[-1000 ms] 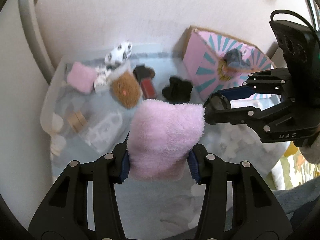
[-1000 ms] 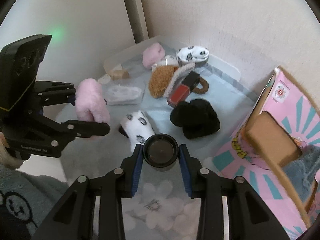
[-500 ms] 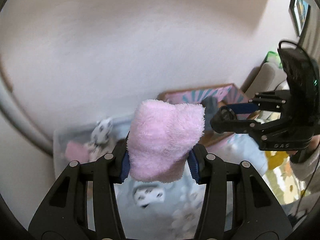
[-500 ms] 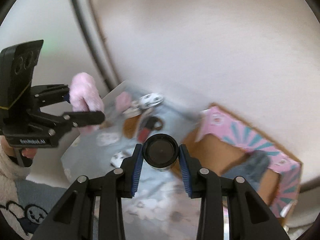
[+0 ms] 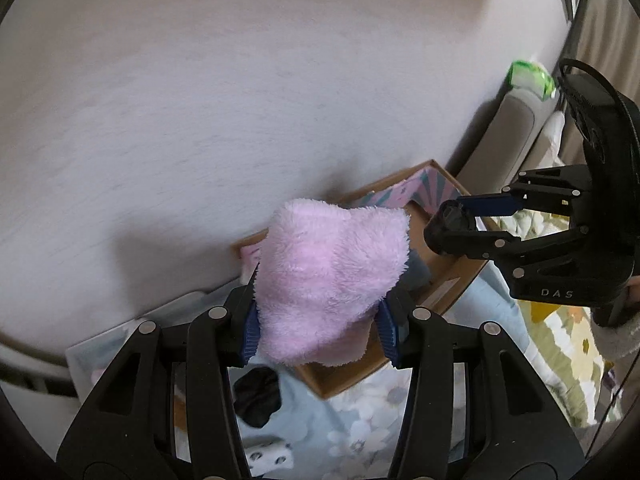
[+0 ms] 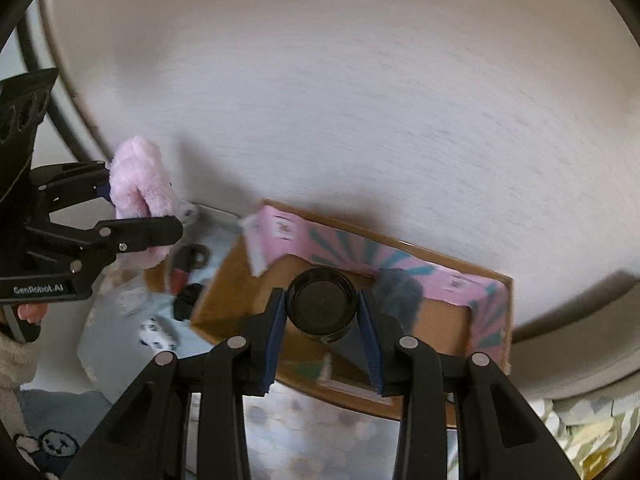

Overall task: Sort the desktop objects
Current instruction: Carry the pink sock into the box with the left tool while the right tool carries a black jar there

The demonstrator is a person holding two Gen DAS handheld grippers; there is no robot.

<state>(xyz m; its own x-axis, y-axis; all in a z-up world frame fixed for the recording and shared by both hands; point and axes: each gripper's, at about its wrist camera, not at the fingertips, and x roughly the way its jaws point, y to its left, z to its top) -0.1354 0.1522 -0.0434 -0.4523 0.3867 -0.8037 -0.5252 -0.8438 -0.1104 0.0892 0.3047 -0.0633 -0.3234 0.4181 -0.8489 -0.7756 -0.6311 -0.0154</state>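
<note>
My left gripper is shut on a fluffy pink sock and holds it in the air in front of the pink-and-teal cardboard box. My right gripper is shut on a black round jar and holds it above the open box. A grey fluffy item lies inside the box. In the right wrist view the left gripper with the pink sock is at the left. In the left wrist view the right gripper is at the right.
A clear tray at the left holds a black sock, a spotted white sock, a red item and other small things. A flowered blue cloth covers the table. A white wall stands close behind.
Both grippers have risen and swung to the right, from over the tray toward the cardboard box. Each still holds its object.
</note>
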